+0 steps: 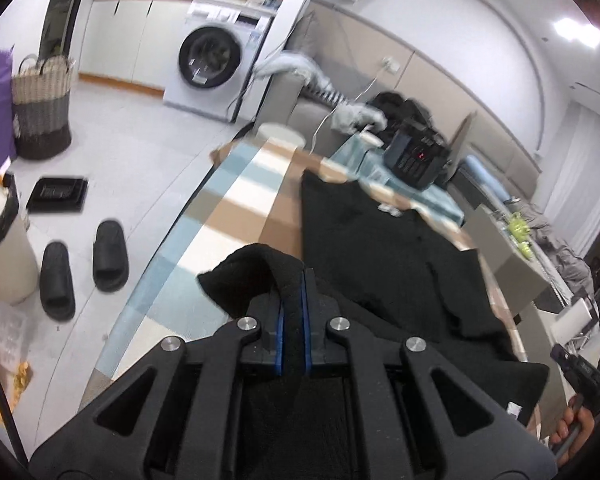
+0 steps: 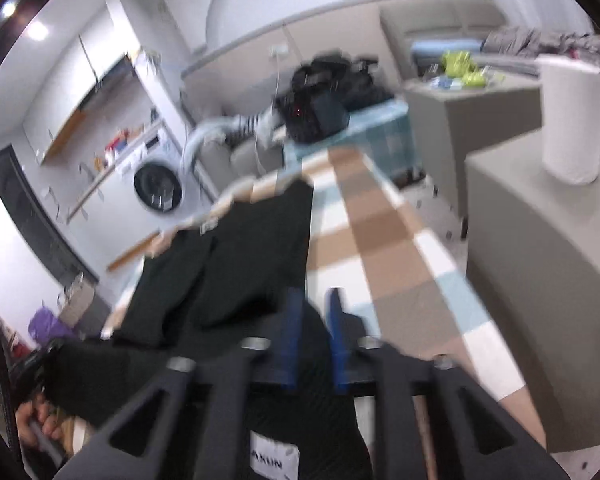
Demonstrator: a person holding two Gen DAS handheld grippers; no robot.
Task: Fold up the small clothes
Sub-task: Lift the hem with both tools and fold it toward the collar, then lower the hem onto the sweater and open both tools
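A small black garment [image 1: 380,248] lies spread on the checked tablecloth [image 1: 240,208]. My left gripper [image 1: 294,280] is shut on a raised fold at the garment's near left edge and holds it above the table. In the right wrist view the same black garment [image 2: 236,256] stretches away to the left. My right gripper [image 2: 314,300] is shut on its near right edge, with black cloth bunched between the blue pads [image 2: 290,332]. Both near corners are lifted while the far part rests flat. The right wrist view is blurred.
A black box with red lights [image 1: 416,156] sits at the table's far end beside dark clothes. A washing machine [image 1: 210,68], basket [image 1: 40,104], slippers [image 1: 84,268] and bin [image 1: 0,240] are on the floor to the left. A grey counter [image 2: 540,260] with a paper roll [image 2: 572,120] stands on the right.
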